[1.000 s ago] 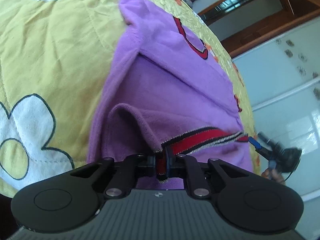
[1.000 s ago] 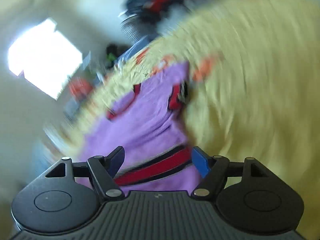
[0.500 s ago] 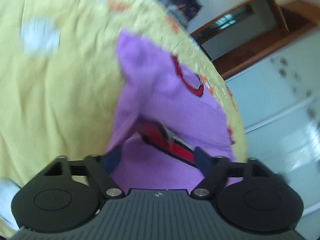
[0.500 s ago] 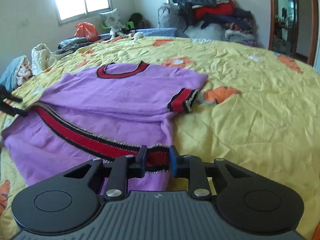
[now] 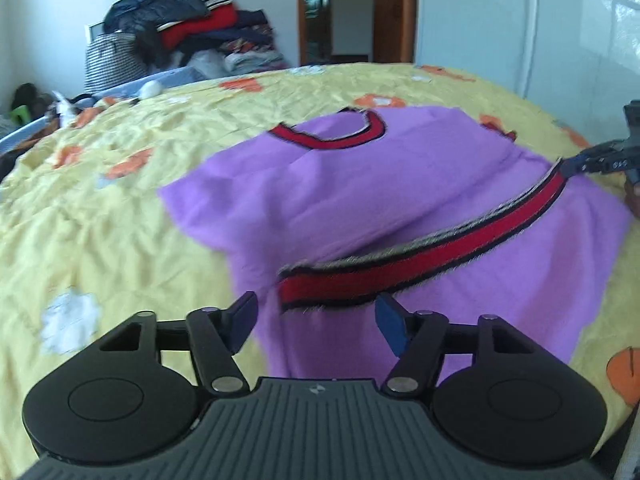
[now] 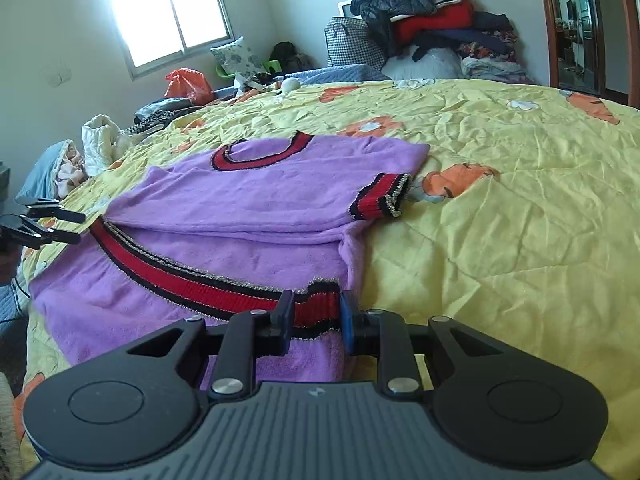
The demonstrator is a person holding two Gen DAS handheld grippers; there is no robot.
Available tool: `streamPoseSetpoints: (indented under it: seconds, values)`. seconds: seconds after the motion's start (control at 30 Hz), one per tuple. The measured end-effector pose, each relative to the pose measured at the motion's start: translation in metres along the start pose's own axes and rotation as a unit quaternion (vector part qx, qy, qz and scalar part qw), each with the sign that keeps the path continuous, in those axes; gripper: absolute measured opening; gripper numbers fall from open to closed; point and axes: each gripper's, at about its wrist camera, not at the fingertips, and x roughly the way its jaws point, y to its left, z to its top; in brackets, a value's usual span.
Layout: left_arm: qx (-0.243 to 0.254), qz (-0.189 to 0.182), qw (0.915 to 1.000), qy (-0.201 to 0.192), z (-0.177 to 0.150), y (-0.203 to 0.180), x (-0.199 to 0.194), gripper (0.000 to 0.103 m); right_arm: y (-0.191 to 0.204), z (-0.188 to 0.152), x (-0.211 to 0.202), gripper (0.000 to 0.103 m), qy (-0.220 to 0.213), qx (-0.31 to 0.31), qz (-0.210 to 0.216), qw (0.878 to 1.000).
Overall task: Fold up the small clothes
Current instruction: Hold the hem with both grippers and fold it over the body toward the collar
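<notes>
Bed: yellow flowered quilt (image 6: 500, 240) fills both views, with a pile of clothes (image 6: 432, 24) at the far wall and a window (image 6: 172, 12) at the far left of the right wrist view.
Garment: your purple sweater (image 6: 248, 204) lies flat on the quilt, neckline away from you, one red-cuffed sleeve (image 6: 380, 196) out to the right side.
Hem band: the red and black hem band (image 5: 420, 264) is raised off the lower body of the sweater and runs across in front of you, from one gripper toward the other; that is its long axis.
Right gripper: your right gripper (image 6: 314, 320) is pinched on the right end of the band, pads pressing the knit from both sides.
Left gripper: your left gripper (image 5: 316, 320) has its jaws closing but wide apart; the free left end of the band sits just ahead, between the fingers and a little beyond them, with no pad on it.
Key relation: the loose end lies straight ahead of your left gripper and is nearest that hand; the right hand is at the opposite end.
Next, as a judgement: the left end probably needs a grip before the hem can travel toward the neckline evenly.
</notes>
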Motion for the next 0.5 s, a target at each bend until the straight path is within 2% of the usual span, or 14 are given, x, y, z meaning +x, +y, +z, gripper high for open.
streamPoseSetpoints:
  seconds: [0.07,0.2,0.27,0.43,0.5]
  values:
    - [-0.005,-0.008,0.9998,0.017,0.001,0.002,0.012,0.064,-0.002,-0.001,0.0,0.023,-0.002,0.007,-0.001,1.0]
    - [-0.01,-0.019,0.9997,0.015,-0.001,-0.001,0.012,0.064,-0.004,-0.003,-0.001,0.023,-0.005,0.013,-0.002,1.0]
    - [-0.002,-0.012,0.9999,-0.003,-0.003,-0.007,0.003,0.064,-0.004,-0.002,-0.002,0.023,-0.006,0.013,-0.002,1.0]
    - [-0.004,-0.041,0.9991,0.014,-0.007,-0.013,-0.001,0.064,-0.005,-0.002,0.001,0.023,-0.005,0.016,0.0,1.0]
    - [0.001,-0.018,0.9998,0.003,-0.008,-0.014,0.0,0.064,-0.005,-0.002,0.0,0.023,-0.009,0.019,0.0,1.0]
